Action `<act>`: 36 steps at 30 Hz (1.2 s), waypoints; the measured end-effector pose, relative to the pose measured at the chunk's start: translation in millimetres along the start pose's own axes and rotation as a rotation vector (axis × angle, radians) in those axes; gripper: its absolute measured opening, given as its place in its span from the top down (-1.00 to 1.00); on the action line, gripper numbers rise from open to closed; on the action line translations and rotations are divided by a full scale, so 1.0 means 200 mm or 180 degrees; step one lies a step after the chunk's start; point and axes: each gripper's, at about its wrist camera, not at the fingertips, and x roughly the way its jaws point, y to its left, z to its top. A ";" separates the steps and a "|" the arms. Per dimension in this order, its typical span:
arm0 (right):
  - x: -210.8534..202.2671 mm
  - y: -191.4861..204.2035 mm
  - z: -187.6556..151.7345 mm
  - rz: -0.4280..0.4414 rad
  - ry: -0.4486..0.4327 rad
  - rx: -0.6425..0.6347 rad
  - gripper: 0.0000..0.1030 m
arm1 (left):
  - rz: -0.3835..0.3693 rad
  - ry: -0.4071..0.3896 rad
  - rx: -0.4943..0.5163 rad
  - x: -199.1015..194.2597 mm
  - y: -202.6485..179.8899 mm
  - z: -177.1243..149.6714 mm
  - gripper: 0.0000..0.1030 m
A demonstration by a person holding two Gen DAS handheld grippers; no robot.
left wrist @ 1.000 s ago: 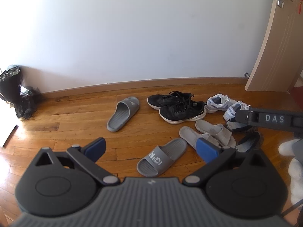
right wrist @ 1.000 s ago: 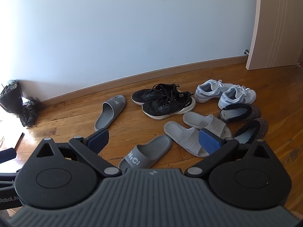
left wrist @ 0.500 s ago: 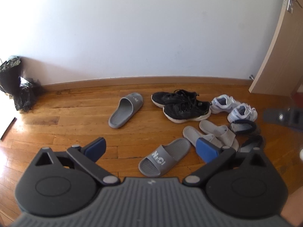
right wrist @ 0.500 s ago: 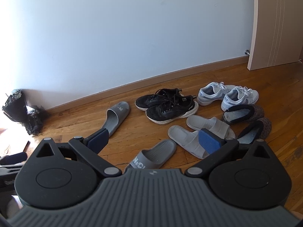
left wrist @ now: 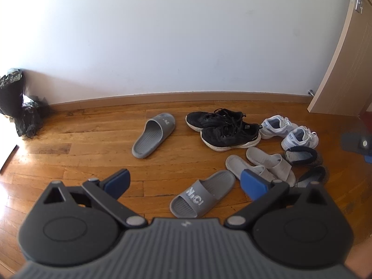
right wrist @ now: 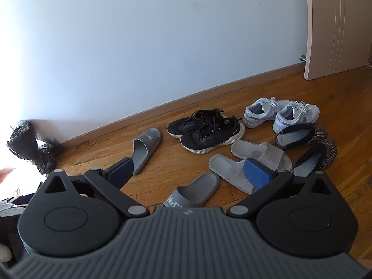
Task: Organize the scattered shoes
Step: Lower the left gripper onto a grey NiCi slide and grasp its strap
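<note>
Both claws were spread wide and empty: left gripper [left wrist: 183, 181] and right gripper [right wrist: 189, 171] hung above the wooden floor [left wrist: 81, 153], nothing between the pads. Compared with a second ago the left view had pulled back and tipped up a bit, more wall showing, shoes smaller; right view had swung so the pile sat further right and the near grey slide [right wrist: 193, 191] slid partly under the gripper body. No shoe had moved. Far grey slide [left wrist: 154, 134] lay alone, well apart from its mate [left wrist: 202, 194]. Black sneakers [left wrist: 223, 129], white sneakers [left wrist: 288, 131], pale slides [left wrist: 260, 165] and dark slippers [left wrist: 304, 160] sat clustered, some touching. Judged: sorting not started, only approach/reframing so far; split grey pair looked like the likely first target
</note>
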 end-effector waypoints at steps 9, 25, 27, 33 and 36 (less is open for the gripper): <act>0.05 0.14 -0.02 -0.0018 0.0022 -0.0142 -0.99 | 0.0027 0.0047 0.0017 0.00 0.08 0.01 -0.99; -0.03 0.13 0.15 0.0588 -0.0408 -0.0318 -0.99 | -0.0509 -0.0094 0.2605 0.42 0.03 -0.28 -1.00; 0.02 0.10 0.19 0.0544 -0.0321 -0.0239 -0.99 | -0.0636 0.0098 0.2714 0.58 0.00 -0.33 -0.99; 0.21 -0.01 0.22 0.0474 0.0099 0.0008 -0.99 | -0.1209 0.0553 0.2528 1.08 -0.02 -0.39 -0.99; 0.34 -0.06 0.23 0.0427 0.0245 0.0028 -0.99 | -0.1246 0.0689 0.2238 1.28 0.02 -0.39 -0.99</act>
